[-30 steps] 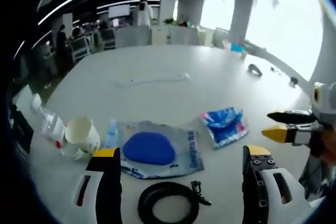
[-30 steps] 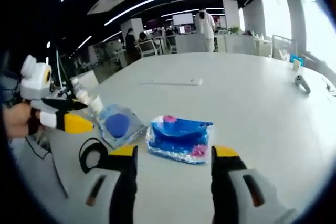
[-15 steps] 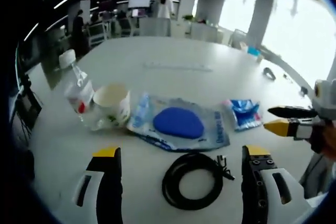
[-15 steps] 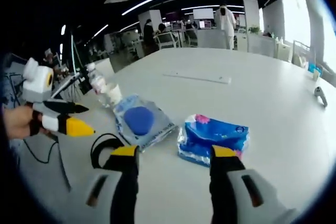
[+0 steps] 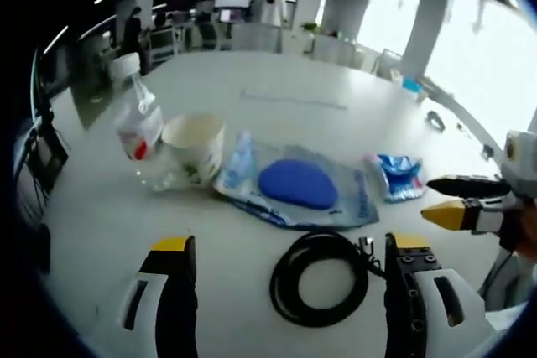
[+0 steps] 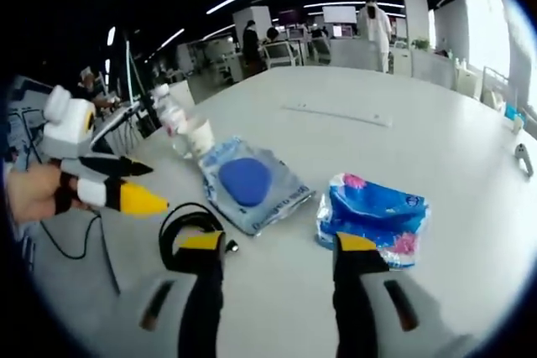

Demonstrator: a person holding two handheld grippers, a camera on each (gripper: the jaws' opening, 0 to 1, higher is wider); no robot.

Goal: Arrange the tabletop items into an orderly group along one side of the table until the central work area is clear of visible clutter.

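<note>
On the white worktop [image 5: 277, 81], the left hand-held gripper [image 5: 285, 270] hovers with its jaws spread wide and nothing between them. The coiled black cable [image 5: 319, 278] lies right between its jaws at 12 o'clock. Just beyond sits the clear bag with a blue pad [image 5: 295, 186], with the paper cup [image 5: 195, 147] and the plastic bottle [image 5: 141, 127] at 10 o'clock. The right hand-held gripper [image 6: 277, 249], also released and empty, has the blue tissue pack [image 6: 373, 217] at 1 o'clock, near its right jaw.
</note>
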